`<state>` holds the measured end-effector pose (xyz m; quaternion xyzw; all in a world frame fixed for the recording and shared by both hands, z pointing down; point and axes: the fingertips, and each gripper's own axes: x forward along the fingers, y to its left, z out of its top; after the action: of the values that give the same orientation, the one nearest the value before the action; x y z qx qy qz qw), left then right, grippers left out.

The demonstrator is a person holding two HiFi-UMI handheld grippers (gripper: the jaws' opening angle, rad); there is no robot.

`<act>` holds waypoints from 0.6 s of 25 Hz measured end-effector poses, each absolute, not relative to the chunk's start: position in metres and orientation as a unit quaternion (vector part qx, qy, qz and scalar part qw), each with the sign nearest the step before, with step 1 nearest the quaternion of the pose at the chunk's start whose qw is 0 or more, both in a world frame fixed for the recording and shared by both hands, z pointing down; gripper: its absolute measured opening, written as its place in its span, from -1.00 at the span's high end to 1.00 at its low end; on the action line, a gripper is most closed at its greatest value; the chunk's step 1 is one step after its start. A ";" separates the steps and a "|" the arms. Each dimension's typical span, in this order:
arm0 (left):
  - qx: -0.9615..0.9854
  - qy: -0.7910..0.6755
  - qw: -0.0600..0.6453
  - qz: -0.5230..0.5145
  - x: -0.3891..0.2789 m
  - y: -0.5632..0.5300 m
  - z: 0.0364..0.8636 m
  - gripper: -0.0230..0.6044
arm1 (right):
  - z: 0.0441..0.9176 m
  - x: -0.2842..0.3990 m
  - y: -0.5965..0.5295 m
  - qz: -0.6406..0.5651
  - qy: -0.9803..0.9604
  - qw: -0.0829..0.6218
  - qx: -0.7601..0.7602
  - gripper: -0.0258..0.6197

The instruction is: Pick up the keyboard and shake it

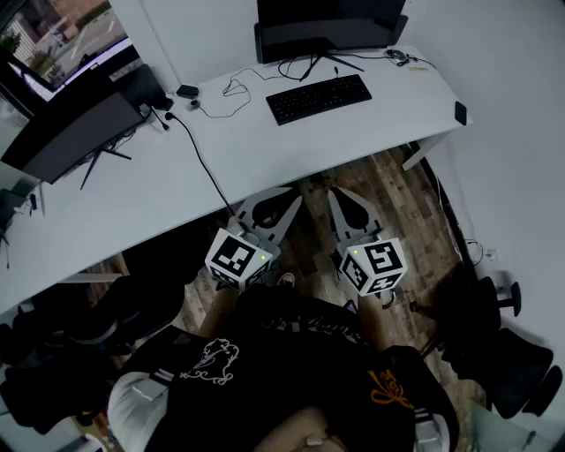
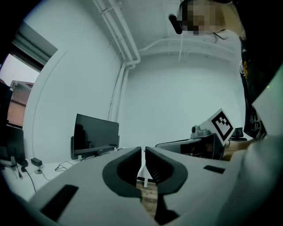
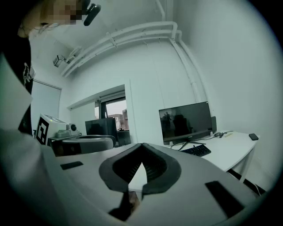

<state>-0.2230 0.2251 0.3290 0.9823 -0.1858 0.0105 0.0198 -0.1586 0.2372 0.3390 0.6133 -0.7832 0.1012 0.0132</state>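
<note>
The black keyboard [image 1: 319, 98] lies on the white desk [image 1: 132, 199] in front of a dark monitor [image 1: 331, 22]. Both grippers are held below the desk's near edge, over the wood floor, well short of the keyboard. My left gripper [image 1: 287, 196] is shut, with only a thin slit between its jaws and nothing in them. My right gripper [image 1: 341, 196] is shut and empty too. The right gripper view shows the keyboard [image 3: 196, 150] far ahead to the right, under the monitor [image 3: 185, 121]. The left gripper view [image 2: 143, 150] shows the monitor [image 2: 96, 133] but no keyboard.
A second monitor [image 1: 66, 132] stands on the desk's left part. A black cable [image 1: 203, 163] runs across the desk to its near edge. A small black object [image 1: 460, 113] lies at the right desk corner. Dark chairs [image 1: 521, 371] stand on the floor at both sides.
</note>
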 end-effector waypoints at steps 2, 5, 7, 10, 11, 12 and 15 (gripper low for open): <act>0.983 -0.184 0.017 0.013 -0.223 0.221 0.328 0.81 | 0.339 -0.159 0.233 0.102 -0.783 0.015 0.613 0.89; 0.983 -0.182 0.016 0.017 -0.224 0.214 0.329 0.81 | 0.340 -0.161 0.225 0.102 -0.783 0.015 0.613 0.89; 0.983 -0.181 0.017 0.016 -0.226 0.209 0.331 0.81 | 0.342 -0.162 0.219 0.103 -0.782 0.010 0.614 0.89; 0.984 -0.179 0.017 0.016 -0.230 0.199 0.333 0.81 | 0.346 -0.163 0.211 0.111 -0.783 -0.001 0.612 0.88; 0.984 -0.178 0.016 0.018 -0.231 0.196 0.334 0.81 | 0.347 -0.163 0.209 0.114 -0.781 -0.002 0.614 0.88; 0.984 -0.178 0.016 0.019 -0.233 0.194 0.335 0.81 | 0.349 -0.162 0.208 0.116 -0.779 -0.002 0.616 0.88; 0.984 -0.176 0.020 0.021 -0.232 0.186 0.343 0.81 | 0.357 -0.157 0.209 0.126 -0.771 0.005 0.624 0.88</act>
<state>-0.2318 0.1863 0.3429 0.9839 -0.1765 0.0207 0.0202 -0.1574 0.2087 0.3572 0.6244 -0.7709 0.1261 0.0055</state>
